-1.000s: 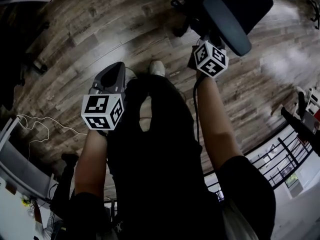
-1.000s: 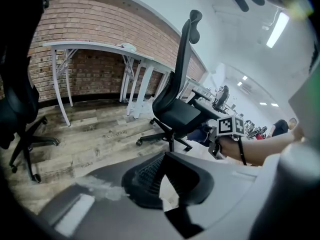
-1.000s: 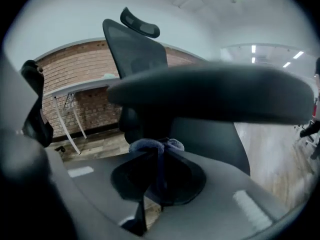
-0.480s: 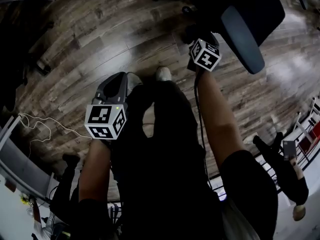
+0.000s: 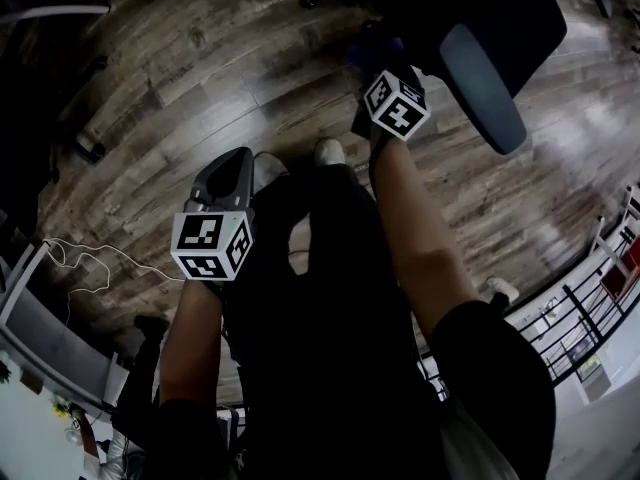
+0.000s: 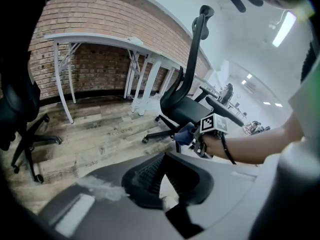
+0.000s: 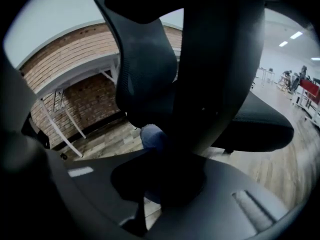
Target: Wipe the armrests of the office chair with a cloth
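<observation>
Wood-plank floor (image 5: 200,78), brick wall (image 6: 100,29) behind. Chair (image 5: 470,8) sits upper right in head view, its armrest (image 5: 483,86) slanting down-right. Right gripper (image 5: 372,58) is clamped on the blue cloth (image 7: 152,136), just left of armrest; contact unclear. Left gripper (image 5: 236,163) is lower left, well apart from chair, jaws together, nothing between.

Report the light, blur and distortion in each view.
Head view: heavy fisheye bend, glare on the floor, dark clothing swallows the middle. Left gripper view: bright, clear on the chair, soft up close. Right gripper view: dim, the chair looms close, blurred.
</observation>
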Available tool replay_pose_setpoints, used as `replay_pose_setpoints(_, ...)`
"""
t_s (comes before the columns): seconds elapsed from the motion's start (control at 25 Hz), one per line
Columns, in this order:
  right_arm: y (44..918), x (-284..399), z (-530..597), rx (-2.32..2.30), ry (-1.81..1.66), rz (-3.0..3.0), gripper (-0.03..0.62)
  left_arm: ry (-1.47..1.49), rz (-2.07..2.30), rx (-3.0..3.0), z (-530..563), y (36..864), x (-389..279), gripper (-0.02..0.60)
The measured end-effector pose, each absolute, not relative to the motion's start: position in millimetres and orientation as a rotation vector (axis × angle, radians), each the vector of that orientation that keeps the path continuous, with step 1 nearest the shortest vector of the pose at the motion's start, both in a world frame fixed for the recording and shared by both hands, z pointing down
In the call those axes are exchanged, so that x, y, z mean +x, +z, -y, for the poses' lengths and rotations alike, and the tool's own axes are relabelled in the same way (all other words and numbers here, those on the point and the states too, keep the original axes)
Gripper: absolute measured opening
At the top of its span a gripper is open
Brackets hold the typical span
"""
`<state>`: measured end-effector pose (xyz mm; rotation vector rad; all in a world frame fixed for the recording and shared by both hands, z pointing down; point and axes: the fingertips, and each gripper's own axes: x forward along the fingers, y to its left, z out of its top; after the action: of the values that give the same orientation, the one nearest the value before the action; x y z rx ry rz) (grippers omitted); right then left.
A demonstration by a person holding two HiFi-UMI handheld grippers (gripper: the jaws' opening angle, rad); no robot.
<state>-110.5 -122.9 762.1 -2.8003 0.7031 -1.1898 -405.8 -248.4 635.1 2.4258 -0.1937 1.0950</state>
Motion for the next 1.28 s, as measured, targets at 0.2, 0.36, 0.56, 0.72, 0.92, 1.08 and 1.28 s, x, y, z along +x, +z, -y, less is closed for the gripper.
replay_pose_setpoints(0.2, 731, -113, 106, -2.675, -1.136, -0.408, 0.026, 1.116, 0.148, 2.437, 249, 609, -404, 0.006)
replay_pose_setpoints(0.36, 704, -115, 97, -2.605, -1.073, -0.284, 0.026, 1.126, 0.119, 2.451, 250, 587, -402, 0.006)
replay_pose_setpoints(0.56, 678, -114, 89, -2.515, -1.010, -0.190, 0.026, 1.142, 0.078, 2.466, 249, 567, -402, 0.006)
replay_pose_setpoints(0.72, 650, -111, 91, -2.570, -0.951, -0.229, 0.026, 1.136, 0.055, 2.476, 246, 552, -398, 0.006)
replay_pose_setpoints(0.92, 620, -117, 95, -2.636, -0.915, -0.307, 0.026, 1.120, 0.015, 2.488, 240, 530, -395, 0.006)
replay_pose_setpoints(1.08, 620, -132, 65, -2.610, -0.959, -0.194, 0.026, 1.112, -0.006, 2.504, 236, 512, -394, 0.006)
replay_pose_setpoints(1.28, 621, -147, -1, -2.601, -0.976, -0.031, 0.026, 1.091, -0.029, 2.535, 229, 496, -399, 0.006)
